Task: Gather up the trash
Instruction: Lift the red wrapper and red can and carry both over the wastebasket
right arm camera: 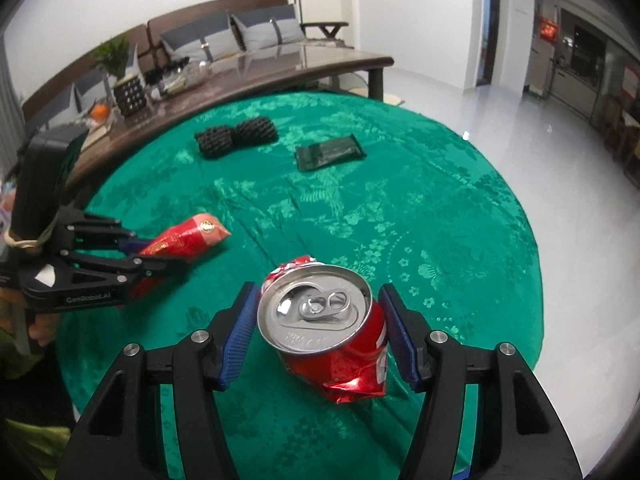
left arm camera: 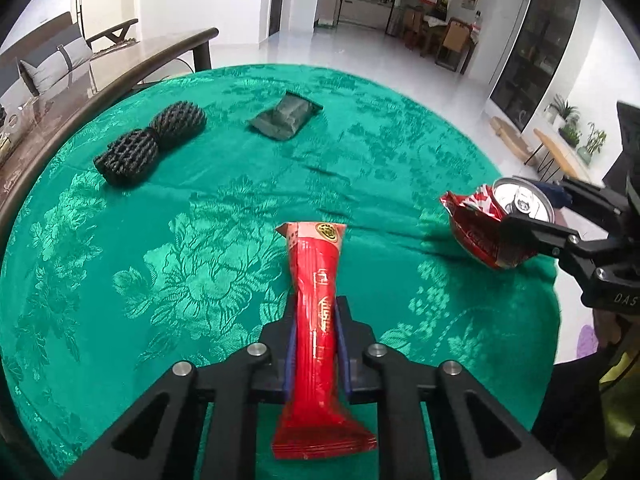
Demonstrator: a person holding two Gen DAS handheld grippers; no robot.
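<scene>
1. Red snack wrapper (left arm camera: pixel 316 320) sits pinched between the pads of the left gripper (left arm camera: pixel 316 332), jaws nearly shut on its middle; both ends of the wrapper flare out past the grip.
2. Right gripper (right arm camera: pixel 316 328) straddles the crushed red can (right arm camera: pixel 332 336), jaws about half open. Small gaps show on both sides, so no grip yet.
3. Step in hand, as judged: wrapper secured, can being taken. Next move calls for closing squarely on the dented can body.
4. Green tablecloth (left arm camera: pixel 240 200) also holds a black mesh bundle (left arm camera: pixel 150 142) at 10 o'clock and a dark pouch (left arm camera: pixel 286 118) at 12 o'clock.
5. Only the right wrist view shows the gaps beside the can; only the left view shows the pads pressing the wrapper.
</scene>
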